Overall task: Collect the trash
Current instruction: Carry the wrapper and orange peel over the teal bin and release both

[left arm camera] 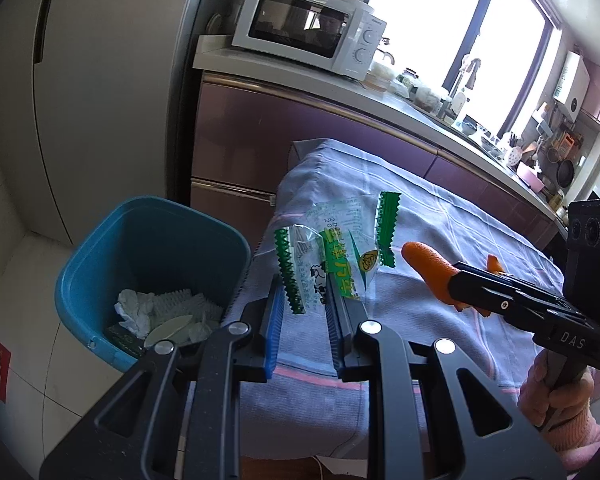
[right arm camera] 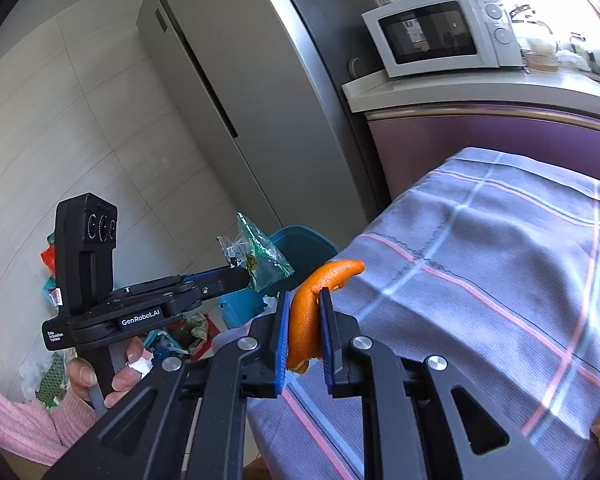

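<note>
- The left tongs (left arm camera: 300, 304) clamp a clear plastic wrapper (left arm camera: 332, 248) with green zigzag edges; the wrapper stands up between the blue pads and fans out toward 12 o'clock in the left wrist view.
- From the right wrist view the same wrapper (right arm camera: 256, 256) hangs crumpled at the tip of the left tongs (right arm camera: 236, 276), in the air off the edge of the desk, toward 9 o'clock.
- The right tongs (right arm camera: 305, 320) are closed on a curl of orange peel (right arm camera: 312, 304), whose free end bends toward 1 o'clock over the checked cloth (right arm camera: 500, 264) on the desk.
- In the left wrist view the orange peel (left arm camera: 428, 268) sticks out of the right tongs (left arm camera: 460, 280) at 3 o'clock, above the cloth (left arm camera: 440, 216).
- A blue bin (left arm camera: 152, 248) stands on the floor at 9 o'clock, just beside the desk, with crumpled tissue and other scraps (left arm camera: 160, 312) at its bottom.
- A white microwave (left arm camera: 308, 32) sits on the purple kitchen unit at 12 o'clock.
</note>
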Tool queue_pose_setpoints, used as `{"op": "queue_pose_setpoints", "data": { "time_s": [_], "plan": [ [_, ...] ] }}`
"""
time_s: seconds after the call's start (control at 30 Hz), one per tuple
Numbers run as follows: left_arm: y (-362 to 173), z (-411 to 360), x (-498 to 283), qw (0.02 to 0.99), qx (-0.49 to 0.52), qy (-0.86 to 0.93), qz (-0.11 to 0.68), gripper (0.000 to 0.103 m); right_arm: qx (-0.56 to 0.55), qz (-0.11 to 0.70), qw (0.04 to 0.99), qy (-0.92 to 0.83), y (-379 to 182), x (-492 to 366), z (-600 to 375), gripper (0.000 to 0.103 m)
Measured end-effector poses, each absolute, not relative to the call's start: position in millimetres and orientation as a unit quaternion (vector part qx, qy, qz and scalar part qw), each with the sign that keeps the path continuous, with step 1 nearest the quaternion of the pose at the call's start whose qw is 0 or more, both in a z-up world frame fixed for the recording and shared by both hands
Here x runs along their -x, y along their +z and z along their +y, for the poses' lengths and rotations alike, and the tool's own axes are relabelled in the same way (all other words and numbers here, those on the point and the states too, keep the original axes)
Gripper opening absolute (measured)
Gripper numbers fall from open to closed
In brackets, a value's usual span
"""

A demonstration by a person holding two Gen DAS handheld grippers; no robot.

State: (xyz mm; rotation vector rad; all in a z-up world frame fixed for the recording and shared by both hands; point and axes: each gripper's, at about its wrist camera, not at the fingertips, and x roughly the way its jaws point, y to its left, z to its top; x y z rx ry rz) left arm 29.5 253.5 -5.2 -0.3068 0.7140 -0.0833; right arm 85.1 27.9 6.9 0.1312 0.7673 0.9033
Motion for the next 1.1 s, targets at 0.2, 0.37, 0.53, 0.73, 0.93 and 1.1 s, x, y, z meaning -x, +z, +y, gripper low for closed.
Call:
{"op": "queue_pose_setpoints", "data": {
  "time_s": [0.2,0.37,0.53,0.73,0.93,1.1],
  "plan": [
    [-7.4,277.2,-24.8,0.925,0.156,-0.010,0.346,0.021,-0.051,0.365,0.816,0.445,6.5,-89.6,54.2,0.013],
    [-11.2,295.0,-23.0,0.925,0.157,0.017,0.345,0.021,-0.040,0.370,0.806,0.460,5.4,-95.2,77.7,0.013],
    [-17.5,314.7,-22.0,0.923,0.162,0.041,0.347,0.021,-0.030,0.376,0.796,0.473,3.1,-102.4,100.8,0.013],
    [-26.1,334.1,-23.7,0.918,0.167,0.064,0.353,0.021,-0.017,0.381,0.789,0.482,-0.6,-108.1,124.7,0.013],
    [-37.1,345.3,-25.3,0.912,0.173,0.084,0.362,0.021,-0.004,0.392,0.781,0.485,-5.8,-117.7,147.6,0.013],
    [-48.2,354.4,-28.1,0.907,0.175,0.096,0.371,0.021,0.007,0.403,0.777,0.483,-11.9,-123.0,163.3,0.013]
  ]
}}
